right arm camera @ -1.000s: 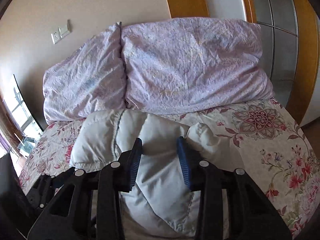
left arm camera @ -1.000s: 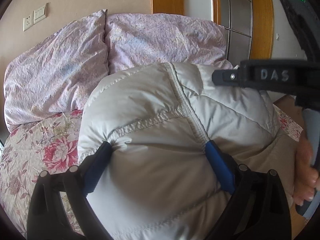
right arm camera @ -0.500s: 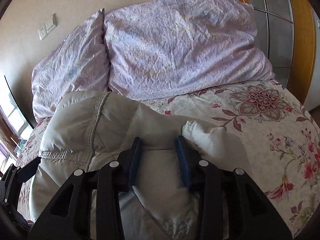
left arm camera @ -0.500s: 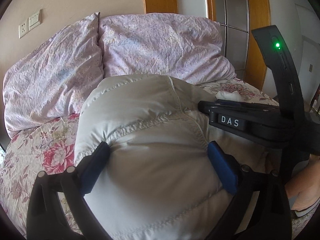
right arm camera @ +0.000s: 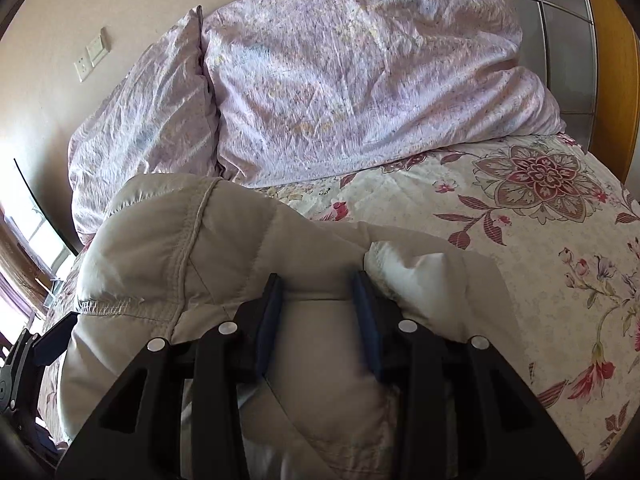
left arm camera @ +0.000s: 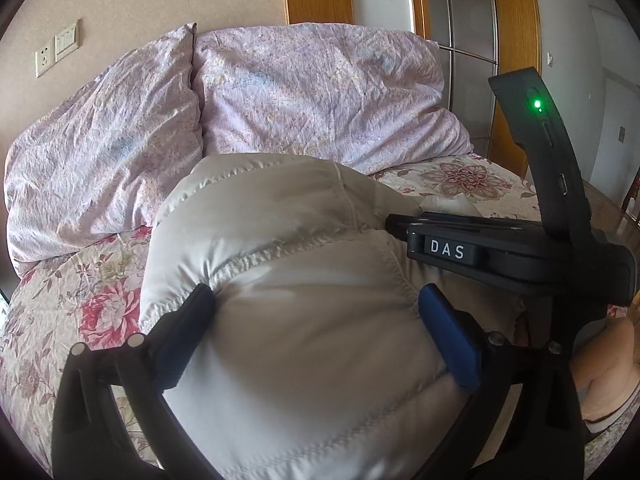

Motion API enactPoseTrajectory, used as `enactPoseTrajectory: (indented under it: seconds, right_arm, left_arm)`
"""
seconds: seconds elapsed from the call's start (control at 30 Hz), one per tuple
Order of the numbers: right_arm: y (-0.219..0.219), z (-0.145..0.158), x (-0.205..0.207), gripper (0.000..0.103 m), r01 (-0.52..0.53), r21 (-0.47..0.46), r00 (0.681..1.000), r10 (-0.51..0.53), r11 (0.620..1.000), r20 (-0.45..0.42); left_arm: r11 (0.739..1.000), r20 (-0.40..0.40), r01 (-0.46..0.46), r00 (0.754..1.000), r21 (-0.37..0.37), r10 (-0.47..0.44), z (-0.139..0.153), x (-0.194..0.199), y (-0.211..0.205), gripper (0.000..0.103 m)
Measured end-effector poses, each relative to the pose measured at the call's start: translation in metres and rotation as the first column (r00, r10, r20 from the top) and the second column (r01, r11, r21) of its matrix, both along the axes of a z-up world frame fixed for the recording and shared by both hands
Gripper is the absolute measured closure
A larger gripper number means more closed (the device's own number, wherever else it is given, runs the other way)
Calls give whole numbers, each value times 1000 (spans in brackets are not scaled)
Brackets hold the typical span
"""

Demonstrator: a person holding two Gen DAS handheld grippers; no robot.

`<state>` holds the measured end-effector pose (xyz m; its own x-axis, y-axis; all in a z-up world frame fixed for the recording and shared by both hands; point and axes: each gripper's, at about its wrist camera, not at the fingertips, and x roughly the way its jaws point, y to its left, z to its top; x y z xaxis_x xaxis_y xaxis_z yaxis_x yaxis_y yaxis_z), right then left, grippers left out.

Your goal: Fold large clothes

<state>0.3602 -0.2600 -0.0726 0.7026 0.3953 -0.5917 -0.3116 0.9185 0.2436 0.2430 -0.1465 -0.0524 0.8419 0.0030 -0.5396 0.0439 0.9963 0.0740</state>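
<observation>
Your left gripper (left arm camera: 316,312) and right gripper (right arm camera: 316,300) each clamp puffy jacket (left arm camera: 304,264) bulk; pillows (left arm camera: 320,96) lie far beyond both jaws.

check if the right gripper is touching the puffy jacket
Touching. The right wrist view shows the right gripper with both blue pads pressed into a bunched fold of the grey jacket, fabric filling the space between them.

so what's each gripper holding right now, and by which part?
Both hold the puffy jacket. The left gripper clamps a thick quilted bulge beside a seam; the right gripper pinches a narrower fold of it.
</observation>
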Motion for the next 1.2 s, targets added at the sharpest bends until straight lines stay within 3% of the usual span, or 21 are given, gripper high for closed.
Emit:
enactPoseTrajectory:
  seconds: [0.6,0.7,0.83,0.97,1.07,1.2]
  right_arm:
    - [7,-5,6,65,2,-50,1000,-3,999,-19]
    - [10,1,4,63,8,-89,1000,-11,996,-29]
    - [1,19,-10,59,19,-80,1000,-19,997,5]
    - [-13,36,-14,58,46,-24,998,-45,999,41]
    - [-11,43,-11,58,54,-58,997,-50,997,67]
    - [-6,37,-2,58,73,-120,995,-64,990,70]
  left_arm:
    - [999,25,-23,999,49,22,-4,2,-4,3]
    - [999,-20,21,1000,36,-20,11,-7,5,3]
    - [1000,34,11,999,14,-12,43,-21,33,3]
    - [999,42,-42,998,27,40,57,1,55,3]
    - [998,13,-59,998,-1,59,56,20,64,3]
    - [996,-28,-86,996,28,87,45,40,63,3]
